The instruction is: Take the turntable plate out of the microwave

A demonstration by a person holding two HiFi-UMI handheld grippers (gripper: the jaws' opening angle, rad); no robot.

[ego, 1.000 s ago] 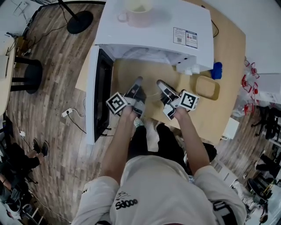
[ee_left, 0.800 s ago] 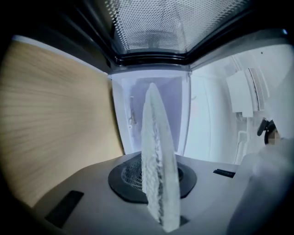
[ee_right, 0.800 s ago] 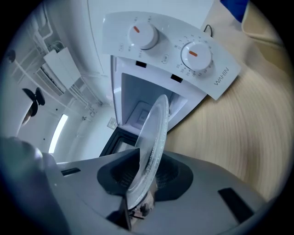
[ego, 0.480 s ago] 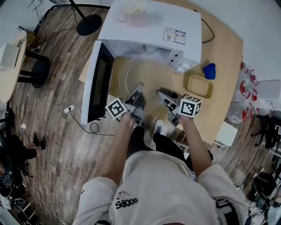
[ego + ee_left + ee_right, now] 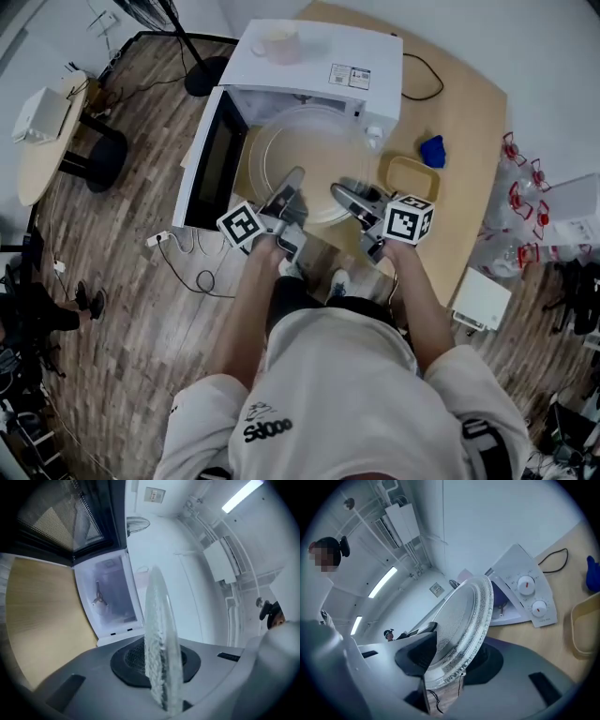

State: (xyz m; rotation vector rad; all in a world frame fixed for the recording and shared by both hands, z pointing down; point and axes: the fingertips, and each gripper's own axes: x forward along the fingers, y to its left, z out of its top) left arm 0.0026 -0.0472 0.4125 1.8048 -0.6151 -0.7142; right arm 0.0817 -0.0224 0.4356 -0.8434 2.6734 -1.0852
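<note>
The person holds the glass turntable plate (image 5: 314,161) out in front of them, clear of the microwave (image 5: 319,56) and over the wooden table (image 5: 469,197). The left gripper (image 5: 293,178) has its jaws clamped narrow on the plate's near rim. Its own view shows the glass edge-on, squeezed between the two pads. The right gripper (image 5: 342,192) reaches over the same near rim a little to the right. Its jaws are opening and stand wide, with the ribbed rim of the plate between them but no longer pinched.

Straight ahead of both sets of tips, past the far edge of the plate, is the microwave with its mouth open. Its door (image 5: 214,159) is swung out on the left gripper's outer side. In the left gripper view a small dark piece (image 5: 99,597) shows inside the cavity, too small to tell what it is. A pale cup (image 5: 279,44) stands on the microwave's roof. I cannot tell what is in it.

Just off the right gripper's outer side a shallow yellow tray (image 5: 409,178) lies on the table. A blue thing (image 5: 432,151) sits beyond it, outside the tray.
</note>
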